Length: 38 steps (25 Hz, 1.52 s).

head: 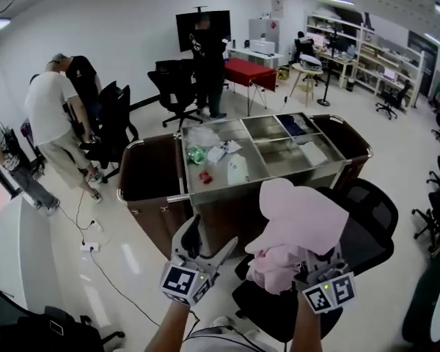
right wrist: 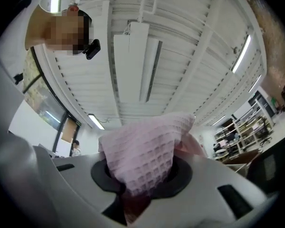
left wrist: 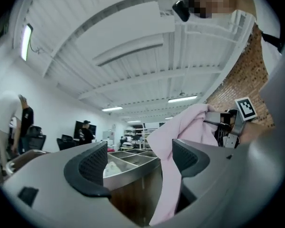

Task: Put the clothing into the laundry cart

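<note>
A pink waffle-weave garment [head: 297, 222] is bunched up over my right gripper [head: 299, 268], which is shut on it; in the right gripper view the garment [right wrist: 145, 148] fills the gap between the jaws and points up toward the ceiling. My left gripper [head: 209, 242] is beside it on the left, open and holding nothing. In the left gripper view the garment [left wrist: 173, 175] hangs just past the right jaw. The laundry cart [head: 148, 176] stands just ahead, with brown bags at both ends and steel trays on top [left wrist: 133, 159].
A black office chair [head: 370, 222] sits under my right hand, close to the cart. The steel trays hold bottles and small items [head: 213, 160]. People stand at the left [head: 55, 123] and at the back [head: 209, 57]. A cable [head: 110, 281] crosses the floor at left.
</note>
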{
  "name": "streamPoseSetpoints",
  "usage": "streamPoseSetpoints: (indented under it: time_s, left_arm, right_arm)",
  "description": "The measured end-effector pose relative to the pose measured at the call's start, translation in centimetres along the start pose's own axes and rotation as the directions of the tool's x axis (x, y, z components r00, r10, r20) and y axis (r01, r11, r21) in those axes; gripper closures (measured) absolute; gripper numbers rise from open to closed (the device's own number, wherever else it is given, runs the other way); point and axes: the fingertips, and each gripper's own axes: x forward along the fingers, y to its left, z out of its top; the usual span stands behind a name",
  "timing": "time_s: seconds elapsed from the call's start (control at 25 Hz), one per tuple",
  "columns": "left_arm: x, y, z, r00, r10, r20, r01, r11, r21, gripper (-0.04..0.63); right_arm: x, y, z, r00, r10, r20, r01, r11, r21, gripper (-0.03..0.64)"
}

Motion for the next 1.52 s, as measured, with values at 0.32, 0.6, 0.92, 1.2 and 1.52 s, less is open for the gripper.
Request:
streamPoseSetpoints:
  time_s: [0.32,0.6,0.92,1.2,1.52]
  left_arm:
    - [-10.6,6.8,2.5,0.955,0.295,-0.030,-0.295,0.956,0.011,0.184]
    - [-15.0,13.4,2.6,0.922,0.387,-0.013,-0.387,0.922,-0.011,0.184]
    - [-17.4,21.5,3.2,0.920,0.392,0.018,-0.391,0.920,-0.035,0.184]
    - [-18.9,26.5,2.9,0.895,0.446,0.023,-0.444,0.894,-0.057,0.184]
    - [-17.8,32.7,2.7,0.831,0.553,0.054,-0.554,0.832,0.000,0.186]
  right_arm:
    - [5.8,10.6,-4.0,0.952,0.307,-0.002,-0.304,0.942,0.142,0.491]
    - [11.6,18.9,-6.9,0.901,0.434,-0.010,-0.425,0.887,0.183,0.491]
    - [19.2,26.5,-7.6,0.887,0.461,0.027,-0.459,0.873,0.164,0.491]
    - [25.5,30.4,-8.8,0.864,0.502,0.044,-0.502,0.848,0.168,0.491]
    - [34.8,32.9,-11.5,0.789,0.607,0.092,-0.613,0.768,0.185,0.489]
